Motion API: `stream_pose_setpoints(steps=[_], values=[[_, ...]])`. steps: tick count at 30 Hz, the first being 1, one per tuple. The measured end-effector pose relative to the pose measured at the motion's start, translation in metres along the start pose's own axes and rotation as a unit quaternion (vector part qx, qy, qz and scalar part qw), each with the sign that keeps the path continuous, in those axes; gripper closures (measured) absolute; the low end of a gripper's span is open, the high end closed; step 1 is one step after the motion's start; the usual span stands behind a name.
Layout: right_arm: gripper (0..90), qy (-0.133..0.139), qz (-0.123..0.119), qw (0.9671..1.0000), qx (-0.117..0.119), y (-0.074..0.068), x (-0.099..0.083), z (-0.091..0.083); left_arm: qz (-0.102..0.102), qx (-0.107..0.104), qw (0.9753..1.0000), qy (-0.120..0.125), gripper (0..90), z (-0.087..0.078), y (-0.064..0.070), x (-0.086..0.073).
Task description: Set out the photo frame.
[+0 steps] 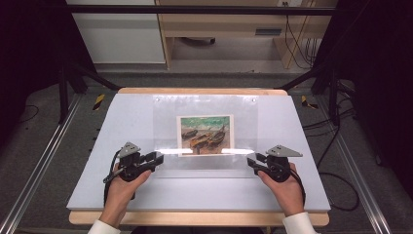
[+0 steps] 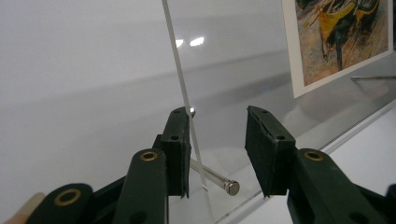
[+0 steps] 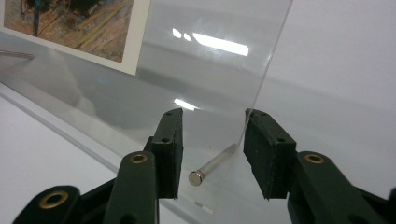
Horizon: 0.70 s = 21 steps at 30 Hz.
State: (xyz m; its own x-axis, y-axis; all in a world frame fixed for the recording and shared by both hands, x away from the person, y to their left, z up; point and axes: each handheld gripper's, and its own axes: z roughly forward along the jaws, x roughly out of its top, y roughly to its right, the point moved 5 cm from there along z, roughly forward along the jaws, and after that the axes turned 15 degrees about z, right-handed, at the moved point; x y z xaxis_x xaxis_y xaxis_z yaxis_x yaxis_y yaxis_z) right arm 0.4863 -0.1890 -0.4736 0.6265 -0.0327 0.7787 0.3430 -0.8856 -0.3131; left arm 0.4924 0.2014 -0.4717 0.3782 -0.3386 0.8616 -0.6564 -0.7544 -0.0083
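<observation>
Both hand-held grippers (image 1: 158,157) (image 1: 250,161) gape around the acrylic sheet (image 1: 205,168).

- White table mat (image 1: 97,161): covers the tabletop almost edge to edge.
- Wooden tabletop (image 1: 195,91): light wood, exposed as a strip along the far edge and again along the near edge.
- Black frame posts (image 1: 63,73): stand to the left and right of the table, with a black crossbar overhead.
- Metal floor rails (image 1: 44,156): run along both sides of the table.
- Wooden furniture (image 1: 219,24): stands beyond the table.
- White panel (image 1: 119,34): just left of the wooden furniture.
- Black cables (image 1: 297,39): hang at far right.
</observation>
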Motion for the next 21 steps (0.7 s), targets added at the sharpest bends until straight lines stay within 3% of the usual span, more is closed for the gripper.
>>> stream_pose_setpoints(steps=[21], values=[[64.0,0.0,0.006,1.0,-0.008,-0.0005,-0.0057,-0.0046,-0.015,0.002,0.9997,0.018,64.3,-0.0035,0.0032,-0.0068]])
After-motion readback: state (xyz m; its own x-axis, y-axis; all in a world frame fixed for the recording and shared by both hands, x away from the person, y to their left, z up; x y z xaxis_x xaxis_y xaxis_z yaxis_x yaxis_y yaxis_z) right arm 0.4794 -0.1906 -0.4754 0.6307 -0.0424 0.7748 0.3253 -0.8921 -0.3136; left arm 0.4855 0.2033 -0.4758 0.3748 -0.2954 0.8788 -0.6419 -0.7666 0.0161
